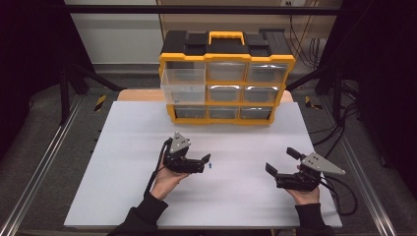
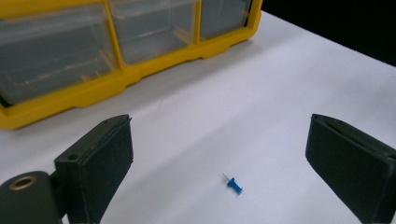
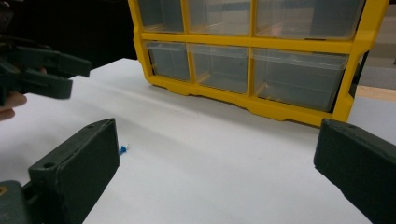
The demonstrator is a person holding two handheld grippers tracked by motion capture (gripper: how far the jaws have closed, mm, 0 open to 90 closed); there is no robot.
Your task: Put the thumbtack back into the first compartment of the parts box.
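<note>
At the far edge of the worktop [image 1: 123,196], about midway between its two far corners, stands one yellow and black drawer cabinet [image 1: 226,78], its front turned toward the person so that every drawer can be reached from the near side; a yellow carry handle [image 1: 226,37] sits on top. The cabinet shows nine clear drawers in three rows of three, and one of them, the larger-looking left drawer [image 1: 183,84], stands pulled forward out of the frame, probably opened to receive something small. The white worktop itself is a single sheet, bare across its middle, which leaves free room for both hands to work. Two grippers come in from the near edge, one in each hand. The left gripper [image 1: 205,162] lies low toward the middle of the worktop with its jaws spread wide and released, holding nothing; it appears lined up so that the jaws bracket the target, ready to close on it. The right gripper [image 1: 281,161] waits nearer the right edge, well apart from the left, likewise spread and empty, apparently held back out of the way. The smallest thing is one blue pushpin [image 2: 235,185], lying on its side on the bare worktop just beside the left gripper's tips and between its two jaws in the left gripper view, touching neither; it looks slight and hard to pinch.
</note>
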